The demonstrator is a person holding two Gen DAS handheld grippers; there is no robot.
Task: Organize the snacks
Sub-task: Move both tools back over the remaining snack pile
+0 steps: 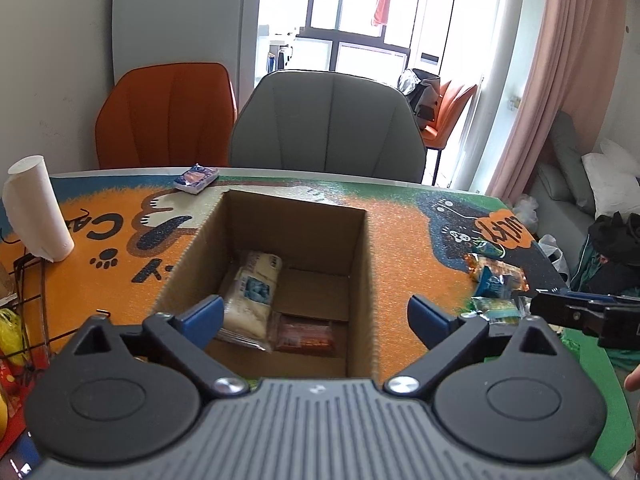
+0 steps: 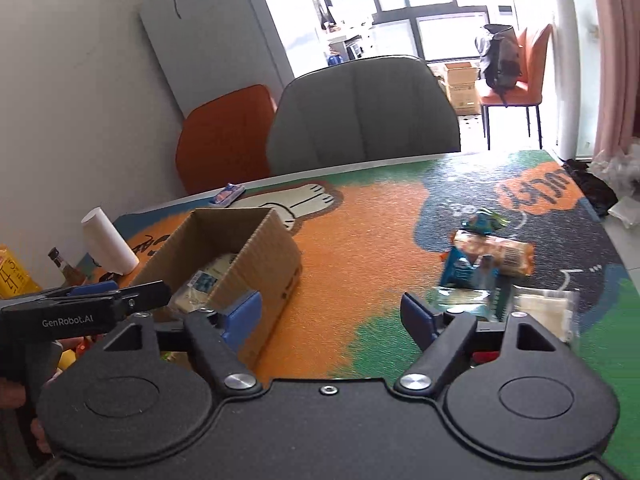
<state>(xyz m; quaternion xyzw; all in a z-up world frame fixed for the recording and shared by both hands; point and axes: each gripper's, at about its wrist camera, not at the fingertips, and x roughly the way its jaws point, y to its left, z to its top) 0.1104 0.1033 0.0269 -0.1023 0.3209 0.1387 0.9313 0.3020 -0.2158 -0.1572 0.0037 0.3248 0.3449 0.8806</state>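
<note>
Both empty grippers, left gripper and right gripper, gape beside cardboard box.

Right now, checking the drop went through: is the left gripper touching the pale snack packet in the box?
Apart. The left wrist view shows the left gripper open above the cardboard box, while the pale snack packet lies on the box floor.

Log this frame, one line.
left gripper: open, above box | right gripper: open, empty | box: two packets | snack pile: on mat
</note>
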